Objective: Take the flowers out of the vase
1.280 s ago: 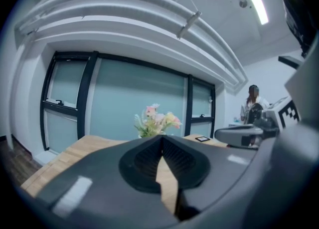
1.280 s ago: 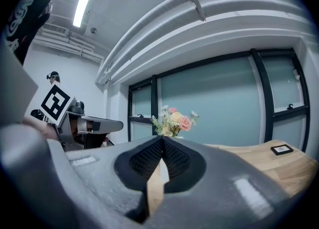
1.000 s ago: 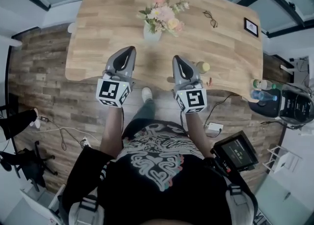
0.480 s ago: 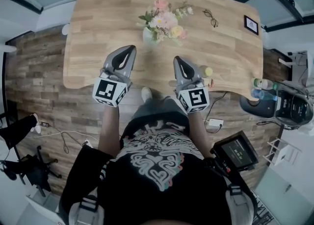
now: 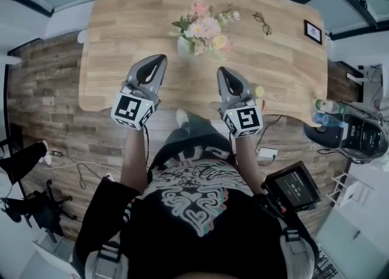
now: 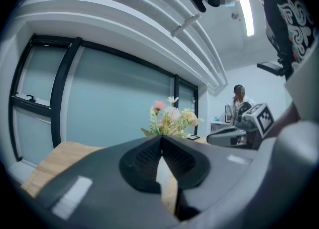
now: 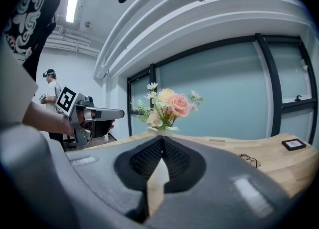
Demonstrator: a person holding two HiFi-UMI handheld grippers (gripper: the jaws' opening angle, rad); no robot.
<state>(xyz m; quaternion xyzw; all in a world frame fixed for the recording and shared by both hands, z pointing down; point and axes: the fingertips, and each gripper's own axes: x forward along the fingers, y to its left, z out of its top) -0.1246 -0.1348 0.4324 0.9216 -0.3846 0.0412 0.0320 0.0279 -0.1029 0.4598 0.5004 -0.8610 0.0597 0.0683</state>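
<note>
Left claw [image 6: 160,138] and right claw [image 7: 162,140] both closed and empty; flowers [image 5: 203,27] sit in the vase [image 5: 184,44].
Each claw's jaws are pressed together with nothing between them. The claws are held side by side over the near edge of the worktop [image 5: 121,22]. The white vase stands toward the far middle of the worktop, ahead of and between the claws and apart from both. Glasses [image 5: 261,23] lie right of the flowers, and a small frame [image 5: 312,32] sits near the far right corner.
</note>
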